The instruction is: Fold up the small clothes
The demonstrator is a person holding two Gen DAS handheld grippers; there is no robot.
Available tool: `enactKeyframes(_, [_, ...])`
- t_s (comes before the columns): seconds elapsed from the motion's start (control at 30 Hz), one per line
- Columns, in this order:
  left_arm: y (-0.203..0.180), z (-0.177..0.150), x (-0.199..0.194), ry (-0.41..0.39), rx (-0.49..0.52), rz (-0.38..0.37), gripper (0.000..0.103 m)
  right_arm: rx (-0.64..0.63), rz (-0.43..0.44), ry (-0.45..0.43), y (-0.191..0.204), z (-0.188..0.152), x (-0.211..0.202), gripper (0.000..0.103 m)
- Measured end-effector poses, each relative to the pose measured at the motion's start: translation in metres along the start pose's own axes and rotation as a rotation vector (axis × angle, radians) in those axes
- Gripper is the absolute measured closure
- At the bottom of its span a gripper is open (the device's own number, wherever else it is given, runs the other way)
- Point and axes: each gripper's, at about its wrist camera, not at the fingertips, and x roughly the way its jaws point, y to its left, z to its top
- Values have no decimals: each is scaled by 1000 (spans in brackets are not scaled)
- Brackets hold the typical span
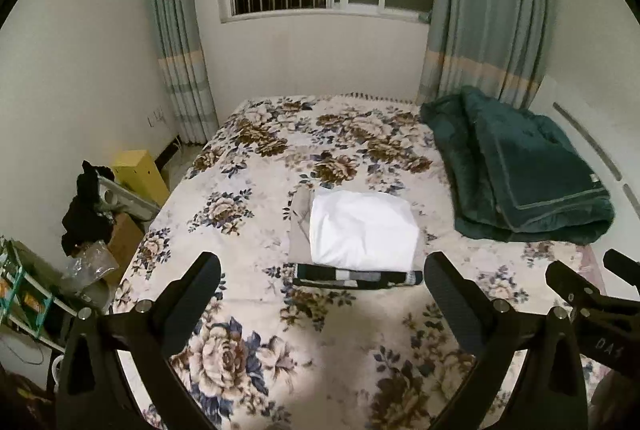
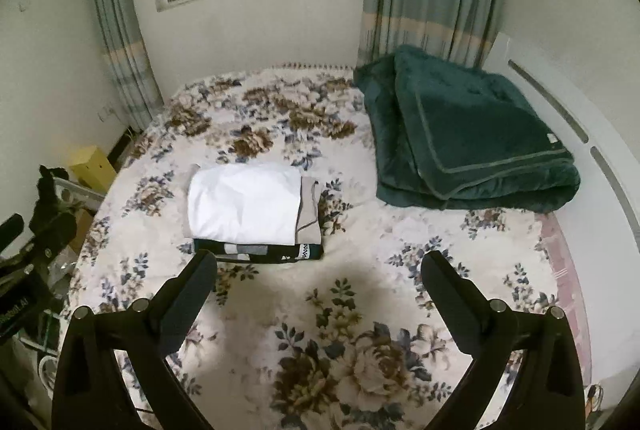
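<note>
My left claw (image 1: 322,266) is spread wide, nothing in it, low centre of frame over the bed (image 1: 248,314). Right claw (image 2: 320,264) likewise spread & empty. Folded white top (image 1: 362,228) sits mid-frame on a stack w/ a beige piece (image 1: 299,230) & a dark patterned one (image 1: 356,277) underneath. Green blanket (image 2: 472,133) upper right, apart from the stack.
</note>
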Motion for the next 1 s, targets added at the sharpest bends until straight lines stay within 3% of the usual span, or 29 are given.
enactKeyframes(0.27, [-6,-13,-84,-78,-7,-13,0,-21,18,-121,-19,-21,-122,0])
enactKeyframes(0.5, [-14,-20,-125,-125,2,-25,0,-25,51,-167,-30,-35,-185,0])
enactKeyframes(0.73, [-19,-30,-151,-160,7,-22,0,-35,70,-191,-40,-45,-220,0])
enactKeyframes(1.0, [-22,-35,-166,-190,2,-8,0,-37,82,-210,-49,-42,-229,0])
